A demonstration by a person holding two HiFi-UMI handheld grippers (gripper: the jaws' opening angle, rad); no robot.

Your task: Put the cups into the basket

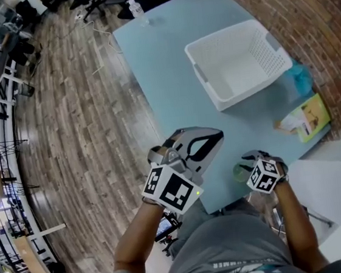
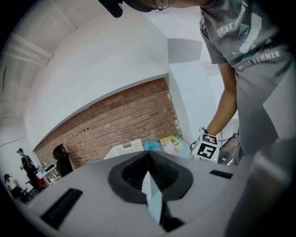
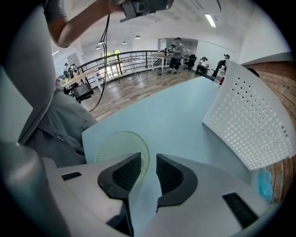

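Observation:
A translucent pale green cup point(image 1: 241, 171) stands at the near edge of the light blue table point(image 1: 169, 72). My right gripper point(image 1: 250, 161) is right at it. In the right gripper view the cup point(image 3: 118, 148) has its rim wall in the gap between the parted pads of the right gripper point(image 3: 149, 159), which is open and not pressing on it. My left gripper point(image 1: 213, 139) hovers over the table's near left edge, shut and empty point(image 2: 149, 157). The white perforated basket point(image 1: 209, 44) sits empty at the far right; it also shows as the basket point(image 3: 254, 125) and the basket point(image 2: 125, 148).
A yellow-green packet point(image 1: 308, 117) and a blue object point(image 1: 301, 78) lie at the table's right edge beside the basket. A bottle point(image 1: 136, 8) stands at the far corner. Wooden floor runs along the table's left; a brick wall is on the right.

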